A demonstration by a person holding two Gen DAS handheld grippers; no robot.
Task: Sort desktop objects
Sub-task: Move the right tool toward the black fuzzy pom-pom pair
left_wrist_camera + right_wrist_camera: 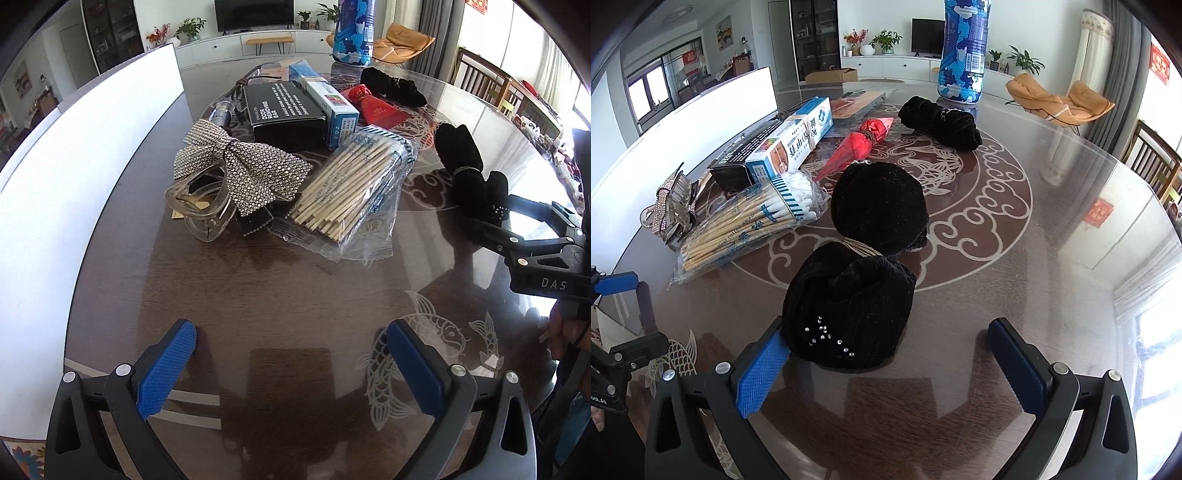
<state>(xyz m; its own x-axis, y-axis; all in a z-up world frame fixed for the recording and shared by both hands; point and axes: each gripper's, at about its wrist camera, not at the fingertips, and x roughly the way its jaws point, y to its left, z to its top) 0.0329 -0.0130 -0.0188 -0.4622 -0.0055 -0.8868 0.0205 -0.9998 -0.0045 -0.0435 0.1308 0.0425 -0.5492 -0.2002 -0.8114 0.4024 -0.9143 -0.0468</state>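
Observation:
A pile lies mid-table in the left wrist view: a rhinestone bow clip (240, 166) on a clear claw clip (203, 212), a bag of cotton swabs (351, 184), a black box (284, 110), a white-blue box (334, 107) and a red pouch (376, 107). My left gripper (291, 339) stands open before them, with nothing between its fingers. To the right lies a black velvet bow (857, 291). My right gripper (888, 328) is open around its near lobe, the left pad (764, 362) touching the velvet. A second black velvet piece (942, 122) lies farther back.
A tall blue patterned bottle (964, 51) stands at the far side of the dark glass-topped table (295, 288). A white panel (74, 166) rises along the table's left edge. A flat packet (857, 101) lies behind the boxes. Chairs stand beyond the right rim.

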